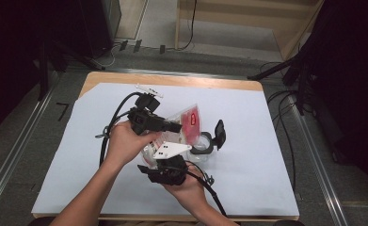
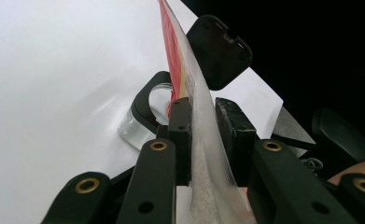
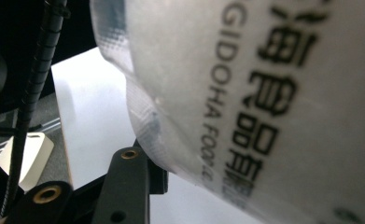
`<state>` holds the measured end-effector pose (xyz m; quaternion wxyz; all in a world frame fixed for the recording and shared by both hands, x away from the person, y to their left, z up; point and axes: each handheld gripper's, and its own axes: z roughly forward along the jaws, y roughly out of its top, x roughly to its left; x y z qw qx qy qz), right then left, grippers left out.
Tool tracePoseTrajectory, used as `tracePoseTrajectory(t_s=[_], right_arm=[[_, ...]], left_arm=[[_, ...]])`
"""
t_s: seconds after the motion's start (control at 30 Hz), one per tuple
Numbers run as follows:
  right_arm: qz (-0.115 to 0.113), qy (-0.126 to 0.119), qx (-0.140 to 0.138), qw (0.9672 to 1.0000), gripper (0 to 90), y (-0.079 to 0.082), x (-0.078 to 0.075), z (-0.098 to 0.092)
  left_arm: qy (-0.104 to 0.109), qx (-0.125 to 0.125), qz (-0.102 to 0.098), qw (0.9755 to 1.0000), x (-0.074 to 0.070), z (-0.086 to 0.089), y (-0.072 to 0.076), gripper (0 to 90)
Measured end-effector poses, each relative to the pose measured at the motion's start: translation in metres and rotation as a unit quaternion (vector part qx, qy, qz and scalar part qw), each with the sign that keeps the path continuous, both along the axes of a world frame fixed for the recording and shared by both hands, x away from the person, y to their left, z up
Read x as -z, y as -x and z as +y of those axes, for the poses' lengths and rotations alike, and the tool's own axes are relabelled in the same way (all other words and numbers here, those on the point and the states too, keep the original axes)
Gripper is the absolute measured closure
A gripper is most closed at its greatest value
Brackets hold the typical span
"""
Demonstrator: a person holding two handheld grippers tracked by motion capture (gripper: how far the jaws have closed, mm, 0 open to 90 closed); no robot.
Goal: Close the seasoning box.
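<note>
Right gripper point(image 1: 172, 160) fingers: state cannot be told against the food pouch point(image 1: 184, 125). Left gripper point(image 1: 174, 126) fingers point(image 2: 180, 135) clamp the pouch edge above the desk point(image 1: 247, 132).

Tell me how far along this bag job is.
Done: the jar has its lid flipped open. In hand: the left claw pinches the bag near the jar; the right claw meets its lower end. Left: apparently opening the bag and emptying it; the jar looks empty.

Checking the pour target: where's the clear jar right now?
High view: the clear jar sits mid-table, just right of the food pouch both grippers hold, its black lid flipped open on its right side.
</note>
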<state>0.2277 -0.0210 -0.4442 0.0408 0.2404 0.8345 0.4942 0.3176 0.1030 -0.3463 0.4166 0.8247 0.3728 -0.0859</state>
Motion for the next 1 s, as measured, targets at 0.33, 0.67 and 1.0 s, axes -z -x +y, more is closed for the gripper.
tracePoseTrajectory(t_s=[0.33,0.67,1.0], right_arm=[[0.02,-0.009,0.012,0.9997,64.3,-0.0024,-0.0046,-0.0024],[0.005,-0.005,0.003,1.0,63.3,0.0004,-0.0073,-0.001],[0.009,-0.008,-0.001,0.9999,63.9,0.0011,-0.0059,-0.0008]], left_arm=[[0.004,-0.005,-0.003,1.0,-0.0001,0.0,-0.0008,71.7],[0.008,-0.009,0.006,0.9999,-0.0033,-0.0005,-0.0018,75.9],[0.0,-0.004,0.008,1.0,-0.0047,-0.0046,-0.0027,74.0]])
